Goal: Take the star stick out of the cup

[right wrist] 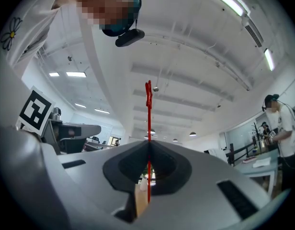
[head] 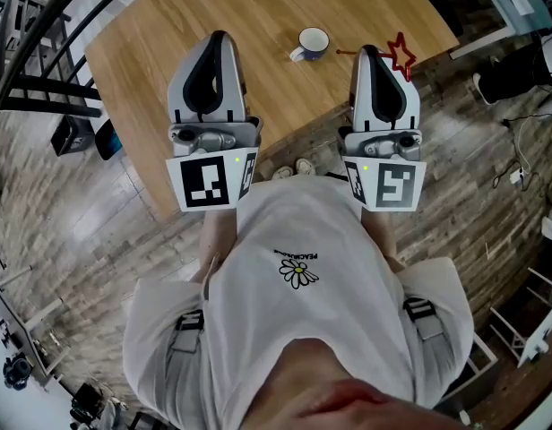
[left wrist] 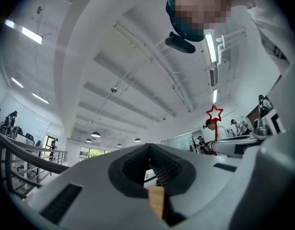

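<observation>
My right gripper [head: 371, 52] points upward and is shut on the thin red star stick [right wrist: 148, 128]. The stick runs up from the closed jaws to the star, which shows edge-on [right wrist: 148, 94] in the right gripper view. In the head view the red star [head: 401, 54] sits just right of that gripper's tip, clear of the cup. The white cup [head: 312, 42] with a dark rim stands on the wooden table [head: 258, 16], left of the star. My left gripper [head: 218, 38] also points up, shut with nothing in it [left wrist: 148, 146]. In its view the star [left wrist: 214, 113] appears at the right.
The table's near edge runs under both grippers, with wood-plank floor [head: 455, 150] below it. A dark railing and stairs [head: 30, 52] are at the left. Dark bags [head: 79, 134] lie by the table's left corner. People stand in the distance [right wrist: 280, 123].
</observation>
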`<control>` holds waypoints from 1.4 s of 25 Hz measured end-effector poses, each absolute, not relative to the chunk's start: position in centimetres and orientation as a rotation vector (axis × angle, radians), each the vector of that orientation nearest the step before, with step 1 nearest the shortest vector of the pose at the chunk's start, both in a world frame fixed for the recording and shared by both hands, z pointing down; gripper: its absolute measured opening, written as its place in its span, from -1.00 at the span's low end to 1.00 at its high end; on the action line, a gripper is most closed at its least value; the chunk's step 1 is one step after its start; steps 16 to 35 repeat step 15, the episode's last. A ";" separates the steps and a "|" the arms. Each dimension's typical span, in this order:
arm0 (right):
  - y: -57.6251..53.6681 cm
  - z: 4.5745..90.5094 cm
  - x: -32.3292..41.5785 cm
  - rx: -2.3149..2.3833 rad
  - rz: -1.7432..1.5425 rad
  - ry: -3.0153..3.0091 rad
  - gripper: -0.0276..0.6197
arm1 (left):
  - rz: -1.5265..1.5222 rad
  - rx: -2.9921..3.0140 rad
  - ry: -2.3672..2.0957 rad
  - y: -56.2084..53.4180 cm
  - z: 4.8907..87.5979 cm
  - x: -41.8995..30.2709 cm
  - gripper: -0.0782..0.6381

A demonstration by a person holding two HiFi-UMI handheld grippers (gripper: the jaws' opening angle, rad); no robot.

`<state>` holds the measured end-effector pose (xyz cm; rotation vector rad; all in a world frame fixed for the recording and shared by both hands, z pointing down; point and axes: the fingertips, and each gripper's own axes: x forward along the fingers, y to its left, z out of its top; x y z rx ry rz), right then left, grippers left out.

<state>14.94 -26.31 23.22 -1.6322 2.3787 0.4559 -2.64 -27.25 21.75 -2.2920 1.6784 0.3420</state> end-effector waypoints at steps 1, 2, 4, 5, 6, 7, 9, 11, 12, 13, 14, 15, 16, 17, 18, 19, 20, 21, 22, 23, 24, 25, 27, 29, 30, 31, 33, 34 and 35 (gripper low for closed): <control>-26.4 23.2 15.0 -1.633 0.455 2.380 -0.88 | 0.338 -2.293 1.678 -27.3 21.8 -2.6 -0.74; -26.4 23.3 14.9 -1.635 0.454 2.382 -0.88 | 0.333 -2.293 1.678 -27.4 21.9 -2.6 -0.74; -26.5 23.4 14.7 -1.636 0.453 2.387 -0.88 | 0.322 -2.290 1.675 -27.4 22.0 -2.7 -0.74; -26.6 23.4 14.6 -1.636 0.453 2.388 -0.88 | 0.316 -2.287 1.673 -27.5 22.0 -2.7 -0.74; -26.6 23.5 14.6 -1.636 0.453 2.389 -0.88 | 0.312 -2.285 1.672 -27.5 22.1 -2.7 -0.74; -26.6 23.5 14.5 -1.636 0.453 2.389 -0.88 | 0.309 -2.283 1.670 -27.5 22.1 -2.6 -0.74; -26.7 23.5 14.5 -1.637 0.455 2.391 -0.88 | 0.307 -2.284 1.669 -27.5 22.2 -2.6 -0.74; -26.7 23.5 14.6 -1.640 0.456 2.394 -0.88 | 0.304 -2.285 1.672 -27.6 22.2 -2.6 -0.74; -26.7 23.4 14.6 -1.642 0.457 2.395 -0.88 | 0.303 -2.285 1.673 -27.6 22.2 -2.5 -0.74; -26.7 23.4 14.7 -1.643 0.456 2.394 -0.89 | 0.302 -2.285 1.673 -27.6 22.2 -2.5 -0.74; -26.7 23.4 14.8 -1.644 0.455 2.394 -0.88 | 0.301 -2.284 1.674 -27.6 22.1 -2.5 -0.74; -26.7 23.3 14.8 -1.645 0.454 2.393 -0.88 | 0.300 -2.284 1.675 -27.6 22.1 -2.5 -0.74; -26.7 23.3 14.8 -1.645 0.454 2.393 -0.88 | 0.300 -2.284 1.675 -27.6 22.1 -2.5 -0.74; -26.7 23.3 14.8 -1.645 0.454 2.393 -0.88 | 0.300 -2.284 1.675 -27.6 22.1 -2.5 -0.74; -26.7 23.3 14.8 -1.645 0.454 2.393 -0.88 | 0.300 -2.284 1.675 -27.6 22.1 -2.5 -0.74; -26.7 23.3 14.8 -1.645 0.454 2.393 -0.88 | 0.300 -2.284 1.675 -27.6 22.1 -2.5 -0.74; -26.7 23.3 14.8 -1.645 0.454 2.393 -0.88 | 0.300 -2.284 1.675 -27.6 22.1 -2.5 -0.74; -26.7 23.3 14.8 -1.645 0.454 2.393 -0.88 | 0.300 -2.284 1.675 -27.6 22.1 -2.5 -0.74; -26.7 23.3 14.8 -1.645 0.454 2.393 -0.88 | 0.300 -2.284 1.675 -27.6 22.1 -2.5 -0.74; -26.7 23.3 14.8 -1.645 0.454 2.393 -0.88 | 0.300 -2.284 1.675 -27.6 22.1 -2.5 -0.74; -26.7 23.3 14.8 -1.645 0.454 2.393 -0.88 | 0.300 -2.284 1.675 -27.6 22.1 -2.5 -0.74; -26.7 23.3 14.8 -1.645 0.454 2.393 -0.88 | 0.300 -2.284 1.675 -27.6 22.1 -2.5 -0.74; -26.7 23.3 14.8 -1.645 0.454 2.393 -0.88 | 0.300 -2.284 1.675 -27.6 22.1 -2.5 -0.74; -26.7 23.3 14.8 -1.645 0.454 2.393 -0.88 | 0.300 -2.284 1.675 -27.6 22.1 -2.5 -0.74; -26.7 23.3 14.8 -1.645 0.454 2.393 -0.88 | 0.300 -2.284 1.675 -27.6 22.1 -2.5 -0.74; -26.7 23.3 14.8 -1.645 0.454 2.393 -0.88 | 0.300 -2.284 1.675 -27.6 22.1 -2.5 -0.74; -26.7 23.3 14.8 -1.645 0.454 2.393 -0.88 | 0.300 -2.284 1.675 -27.6 22.1 -2.5 -0.74; -26.7 23.3 14.8 -1.645 0.454 2.393 -0.88 | 0.300 -2.284 1.675 -27.6 22.1 -2.5 -0.74; -26.7 23.3 14.8 -1.645 0.454 2.393 -0.88 | 0.300 -2.284 1.675 -27.6 22.1 -2.5 -0.74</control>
